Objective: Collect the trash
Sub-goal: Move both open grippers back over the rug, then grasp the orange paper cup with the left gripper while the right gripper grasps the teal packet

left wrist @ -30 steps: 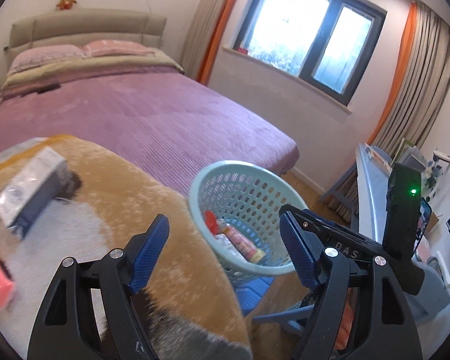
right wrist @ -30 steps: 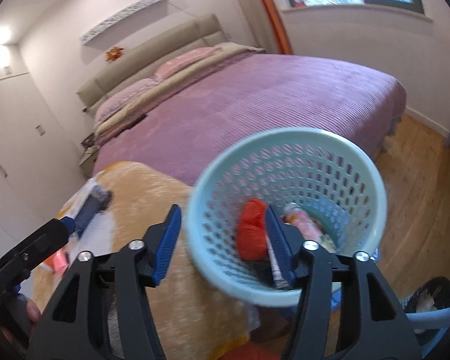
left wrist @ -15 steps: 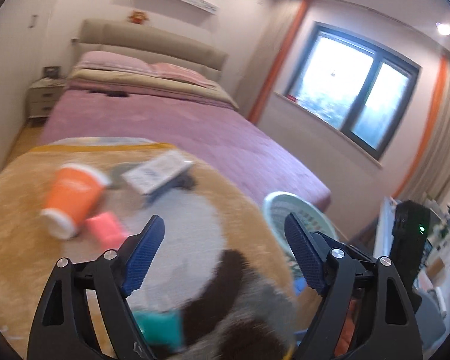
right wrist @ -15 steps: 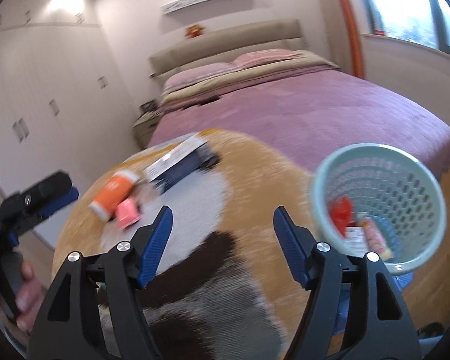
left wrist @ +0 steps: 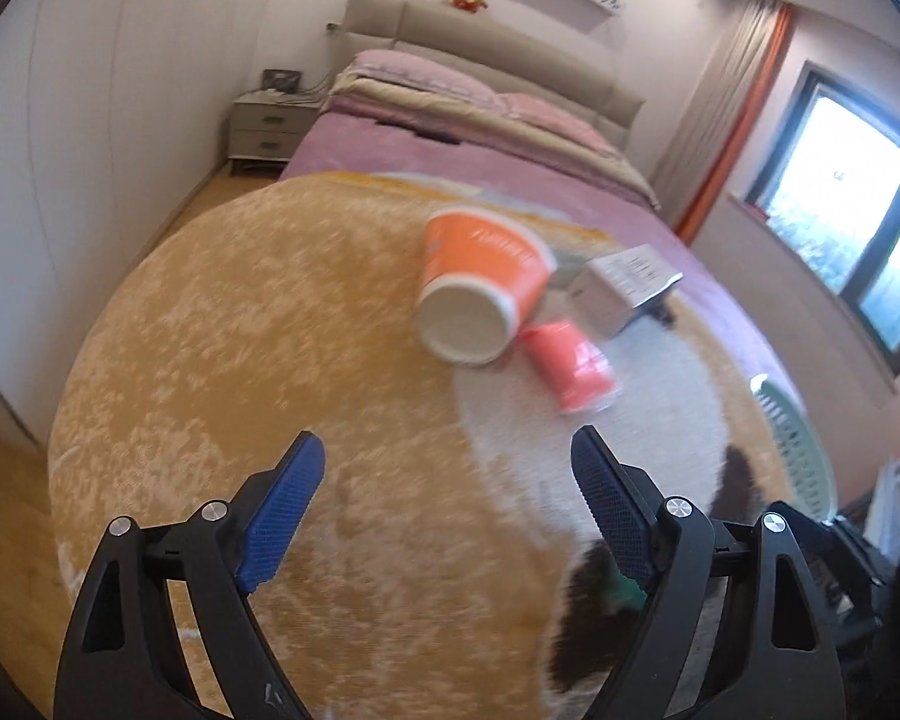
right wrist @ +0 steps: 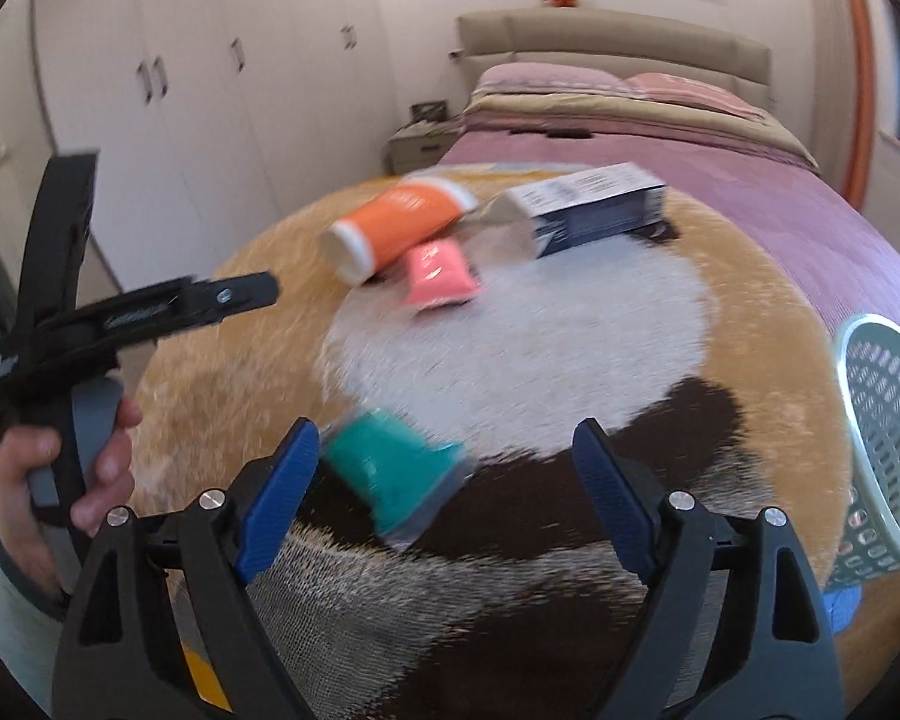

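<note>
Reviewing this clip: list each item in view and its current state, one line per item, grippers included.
left gripper: open, empty.
right gripper: open, empty.
orange cup: on its side on the rug.
pink packet: lying flat, against the cup.
blue-and-white box: lying on its side, flap end looks open.
teal packet: lying loose between the right gripper's fingers, ungripped.
basket: off the rug's edge, contents not visible.

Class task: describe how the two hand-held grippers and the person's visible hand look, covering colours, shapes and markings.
Both the left gripper and the right gripper have black, cut-out triangular arms with silver rivets and ribbed blue finger pads. From the right wrist view, the bare left hand grips a grey handle; a pale sleeve covers the wrist, and faint white lettering marks the black body.
</note>
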Demonstrator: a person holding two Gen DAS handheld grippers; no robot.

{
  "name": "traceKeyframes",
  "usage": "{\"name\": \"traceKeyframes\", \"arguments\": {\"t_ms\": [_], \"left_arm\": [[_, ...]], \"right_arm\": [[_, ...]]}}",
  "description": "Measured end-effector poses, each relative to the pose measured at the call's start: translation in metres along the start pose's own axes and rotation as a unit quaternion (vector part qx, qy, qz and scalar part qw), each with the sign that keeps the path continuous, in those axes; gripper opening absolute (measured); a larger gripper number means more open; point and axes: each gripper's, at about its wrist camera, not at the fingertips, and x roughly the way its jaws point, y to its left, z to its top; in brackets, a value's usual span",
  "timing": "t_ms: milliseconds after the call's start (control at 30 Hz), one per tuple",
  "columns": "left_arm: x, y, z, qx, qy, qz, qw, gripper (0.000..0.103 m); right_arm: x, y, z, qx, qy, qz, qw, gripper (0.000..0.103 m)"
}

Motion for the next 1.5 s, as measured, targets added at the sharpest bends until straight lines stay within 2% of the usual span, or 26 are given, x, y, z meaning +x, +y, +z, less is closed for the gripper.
{"name": "traceKeyframes", "arguments": {"t_ms": [133,233,367,467,600,767,933,1067,1133,1300,1500], "left_arm": [[0.006,0.001,-0.004,0.019,0.004,0.025,0.9995,0.083],[0.011,0.004,-0.005,0.016,0.015,0.021,0.9995,0.083],[0.015,0.007,-0.007,0.013,0.024,0.018,0.9995,0.083],[0.016,0.005,-0.006,0.015,0.023,0.015,0.9995,0.083],[0.012,-0.002,0.003,0.02,0.02,0.005,0.9996,0.083],[0.009,-0.014,0.028,0.039,0.003,-0.007,0.9992,0.083],[0.031,-0.021,0.055,0.058,0.005,0.012,0.9982,0.083],[0.058,-0.018,0.069,0.06,0.014,0.028,0.9977,0.083],[0.065,-0.013,0.072,0.049,0.003,0.037,0.9981,0.083],[0.078,-0.015,0.075,0.05,0.02,0.004,0.9985,0.083],[0.097,-0.027,0.077,0.08,0.045,0.026,0.9954,0.083]], "right_arm": [[0.015,0.016,-0.005,-0.045,0.027,-0.017,0.998,0.082],[0.025,0.018,-0.006,-0.06,0.043,-0.036,0.997,0.082],[0.037,0.016,-0.002,-0.064,0.053,-0.036,0.996,0.081],[0.045,0.019,-0.001,-0.075,0.065,-0.024,0.995,0.055],[0.046,0.021,0.002,-0.077,0.06,-0.019,0.995,0.042],[0.042,0.014,0.015,-0.062,0.039,-0.031,0.997,0.039],[0.045,-0.019,0.026,-0.002,0.018,-0.046,0.999,0.039],[0.053,-0.044,0.027,0.054,0.038,-0.05,0.997,0.039],[0.051,-0.048,0.028,0.062,0.034,-0.054,0.996,0.039],[0.049,-0.055,0.028,0.08,0.026,-0.06,0.995,0.04],[0.054,-0.058,0.026,0.094,0.034,-0.061,0.993,0.04]]}}
